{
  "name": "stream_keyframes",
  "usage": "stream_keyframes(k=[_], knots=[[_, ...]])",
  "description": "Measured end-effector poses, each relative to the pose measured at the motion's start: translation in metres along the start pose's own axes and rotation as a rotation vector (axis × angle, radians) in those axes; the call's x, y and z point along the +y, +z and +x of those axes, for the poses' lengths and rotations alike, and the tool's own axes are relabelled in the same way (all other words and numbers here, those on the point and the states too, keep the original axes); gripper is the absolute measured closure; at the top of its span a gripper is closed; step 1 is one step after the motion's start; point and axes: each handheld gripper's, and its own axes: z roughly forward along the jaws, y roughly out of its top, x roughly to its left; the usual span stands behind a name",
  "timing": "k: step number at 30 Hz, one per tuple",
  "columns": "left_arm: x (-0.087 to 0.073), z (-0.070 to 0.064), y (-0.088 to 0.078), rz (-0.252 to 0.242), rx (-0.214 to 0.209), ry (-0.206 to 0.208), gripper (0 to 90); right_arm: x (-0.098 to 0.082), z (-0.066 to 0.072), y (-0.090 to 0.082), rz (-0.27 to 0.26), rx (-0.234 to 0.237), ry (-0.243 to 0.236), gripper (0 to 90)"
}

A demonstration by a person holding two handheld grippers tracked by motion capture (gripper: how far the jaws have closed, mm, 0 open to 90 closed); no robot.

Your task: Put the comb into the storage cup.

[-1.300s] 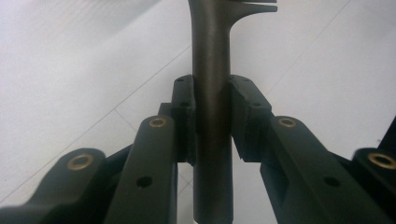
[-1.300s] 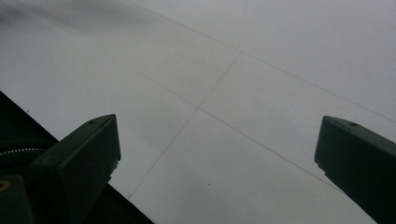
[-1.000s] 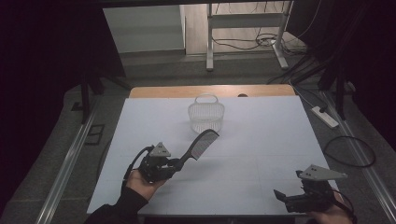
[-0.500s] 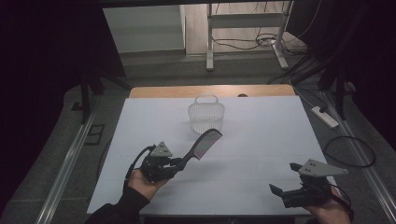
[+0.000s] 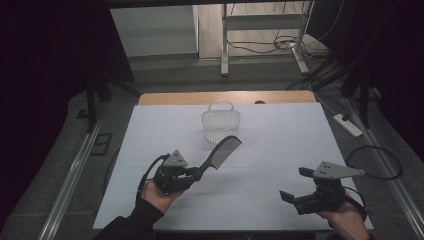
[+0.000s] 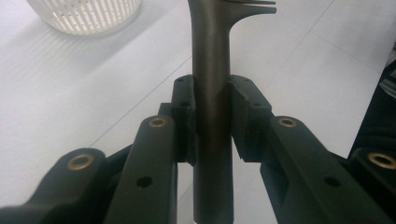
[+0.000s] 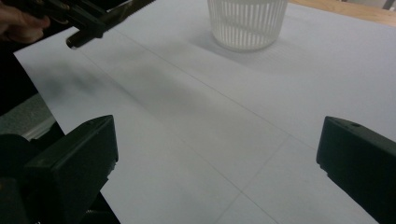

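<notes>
So we've got the left tongs (image 5: 196, 172) clamped on the handle of a black comb (image 5: 223, 151), and the grip looks solid. In the left gripper view the handle (image 6: 212, 116) runs straight up between the two pads (image 6: 183, 112), both pressed against its sides, with the butt end sticking out below them and the toothed part just starting at the top edge. From the high view the comb points up and away from those tongs, lifted off the bench (image 5: 280, 145), teeth end tilted toward the white basket (image 5: 220, 121).

The basket sits on the bench just beyond the comb's tip, upright, handle arched over the top. Can't tell from here whether the tip is over the rim or just short of it, but it looks close and not touching. In the left gripper view the basket's slatted wall (image 6: 88, 14) is off to the upper left of the comb.

The right tongs (image 5: 294, 185) are well apart from all that, near our front edge of the bench. Jaws stand wide with nothing in them: the right gripper view has bare white bench between the two black tips, and the basket (image 7: 246, 21) far ahead of them, with the comb (image 7: 109, 18) and left hand (image 7: 18, 21) off to the upper left.
</notes>
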Motion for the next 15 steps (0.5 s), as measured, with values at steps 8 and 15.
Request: stream_keyframes(k=[8, 15], knots=[[0.002, -0.001, 0.001, -0.012, 0.001, 0.002, 72.3, 0.009, 0.004, 0.011, -0.004, 0.050, 0.022, 0.0], [0.003, -0.001, 0.002, -0.030, -0.007, -0.007, 72.3, 0.018, 0.007, 0.019, 0.006, 0.046, 0.023, 0.0]])
